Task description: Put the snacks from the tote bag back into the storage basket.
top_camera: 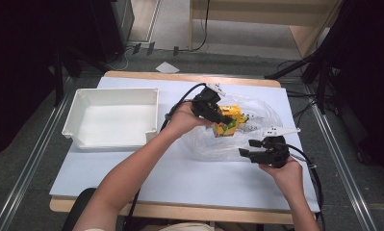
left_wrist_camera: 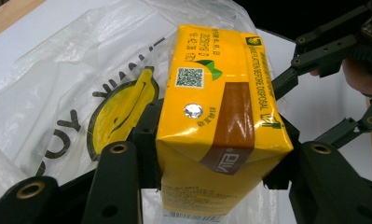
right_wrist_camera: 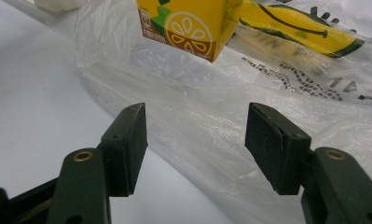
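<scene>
Clearly the left gripper [top_camera: 217, 115] pinches the yellow juice carton [left_wrist_camera: 216, 116] above the clear plastic bag [top_camera: 237, 139], probably lifting it out, while the right gripper [right_wrist_camera: 195, 140], jaws spread, waits beside that bag to steady it.

Juice carton [left_wrist_camera: 211, 121] is bright yellow with a brown band and green leaf bits (orange-slice graphic too). Clear plastic bag [right_wrist_camera: 211, 121] has a yellow smiley print with black lettering; tray [top_camera: 81, 103] is plain white.

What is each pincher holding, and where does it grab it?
The left gripper holds the yellow drink carton by its two sides. The right gripper is open, holding nothing.
</scene>
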### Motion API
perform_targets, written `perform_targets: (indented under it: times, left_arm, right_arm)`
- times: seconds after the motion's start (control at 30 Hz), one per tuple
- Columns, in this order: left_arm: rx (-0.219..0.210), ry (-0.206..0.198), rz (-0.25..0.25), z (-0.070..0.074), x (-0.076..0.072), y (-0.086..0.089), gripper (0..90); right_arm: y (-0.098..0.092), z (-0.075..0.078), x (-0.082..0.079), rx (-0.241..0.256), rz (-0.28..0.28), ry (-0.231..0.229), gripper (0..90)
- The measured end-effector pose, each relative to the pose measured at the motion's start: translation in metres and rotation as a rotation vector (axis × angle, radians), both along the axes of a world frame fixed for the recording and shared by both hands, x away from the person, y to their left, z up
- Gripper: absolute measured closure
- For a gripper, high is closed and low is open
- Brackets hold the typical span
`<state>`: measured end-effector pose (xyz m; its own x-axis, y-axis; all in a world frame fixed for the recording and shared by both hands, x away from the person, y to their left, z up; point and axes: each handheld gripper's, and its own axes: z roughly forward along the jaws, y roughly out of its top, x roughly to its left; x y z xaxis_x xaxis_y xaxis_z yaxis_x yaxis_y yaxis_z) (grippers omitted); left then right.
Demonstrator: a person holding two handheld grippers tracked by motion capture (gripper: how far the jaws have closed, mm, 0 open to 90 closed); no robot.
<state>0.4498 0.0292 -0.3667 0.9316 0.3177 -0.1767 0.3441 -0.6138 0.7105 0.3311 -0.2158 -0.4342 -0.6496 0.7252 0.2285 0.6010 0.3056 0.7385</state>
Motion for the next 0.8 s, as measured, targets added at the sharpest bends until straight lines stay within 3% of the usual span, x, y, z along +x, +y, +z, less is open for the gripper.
perform_targets:
  times: [0.4,0.8]
  left_arm:
    - [-0.014,-0.009,-0.026,0.013,-0.015,0.01,52.5]
    - [-0.027,0.022,-0.025,0.014,-0.027,0.023,52.5]
  right_arm:
    - [0.003,0.0,-0.001,-0.01,0.004,-0.02,38.4]
    - [0.006,-0.003,0.0,-0.018,0.015,-0.008,38.5]
